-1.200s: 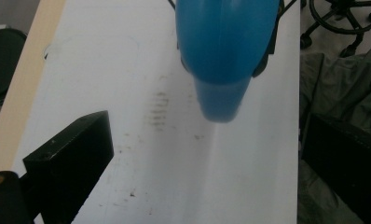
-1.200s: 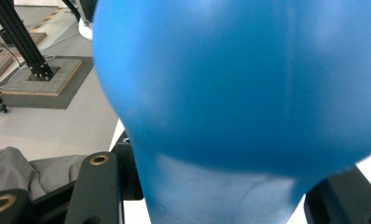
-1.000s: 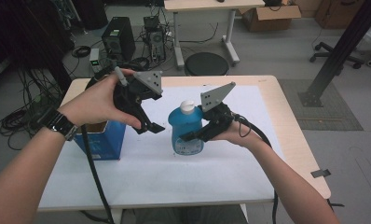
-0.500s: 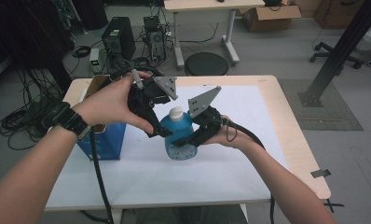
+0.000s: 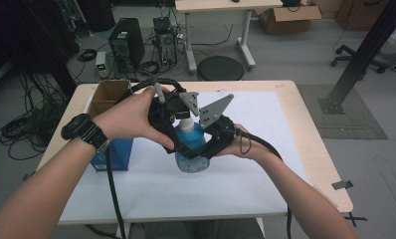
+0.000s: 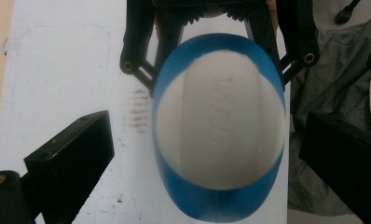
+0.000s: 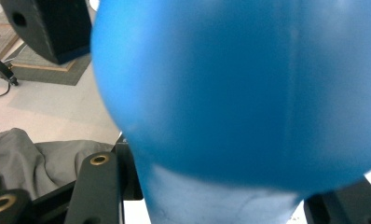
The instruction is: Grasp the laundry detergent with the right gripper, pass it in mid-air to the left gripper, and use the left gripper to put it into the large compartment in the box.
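My left wrist wears a black watch [image 5: 81, 130]. Both grippers, left gripper [image 5: 178, 144] and right gripper [image 5: 198, 149], are black, each with 1 grey triangular plate, brass-ringed screw holes, black cable.

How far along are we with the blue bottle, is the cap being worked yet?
Done: the right tongs are clamped on the blue bottle, holding it upright on the white mat. In hand: the left tongs hang over the white cap, jaws open on either side, not gripping it. Left, as I judge it: close on the cap and work it off.
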The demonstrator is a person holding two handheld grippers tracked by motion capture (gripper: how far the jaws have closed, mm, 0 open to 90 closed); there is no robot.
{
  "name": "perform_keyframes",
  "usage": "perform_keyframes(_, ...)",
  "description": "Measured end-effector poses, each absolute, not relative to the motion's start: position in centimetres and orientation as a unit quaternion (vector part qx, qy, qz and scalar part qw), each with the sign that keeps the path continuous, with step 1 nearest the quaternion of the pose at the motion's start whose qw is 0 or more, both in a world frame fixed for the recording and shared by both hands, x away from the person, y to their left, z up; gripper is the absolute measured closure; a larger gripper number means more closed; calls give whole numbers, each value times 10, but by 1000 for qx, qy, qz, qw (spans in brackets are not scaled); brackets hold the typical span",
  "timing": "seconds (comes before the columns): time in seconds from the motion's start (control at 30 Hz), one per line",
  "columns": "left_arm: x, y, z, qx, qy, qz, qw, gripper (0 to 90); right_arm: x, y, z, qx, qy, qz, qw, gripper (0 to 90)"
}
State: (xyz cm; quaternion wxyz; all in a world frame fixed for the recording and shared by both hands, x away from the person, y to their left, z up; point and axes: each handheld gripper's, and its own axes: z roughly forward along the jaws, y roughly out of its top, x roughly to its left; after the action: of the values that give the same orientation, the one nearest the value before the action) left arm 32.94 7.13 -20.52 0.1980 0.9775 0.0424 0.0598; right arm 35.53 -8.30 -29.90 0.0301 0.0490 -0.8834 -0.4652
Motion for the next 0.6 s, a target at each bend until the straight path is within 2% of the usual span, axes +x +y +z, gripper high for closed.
perform_keyframes(0.6,329,63,-210,981,36,57,182,110,353,-84,-299,51,-885,-462,29,430)
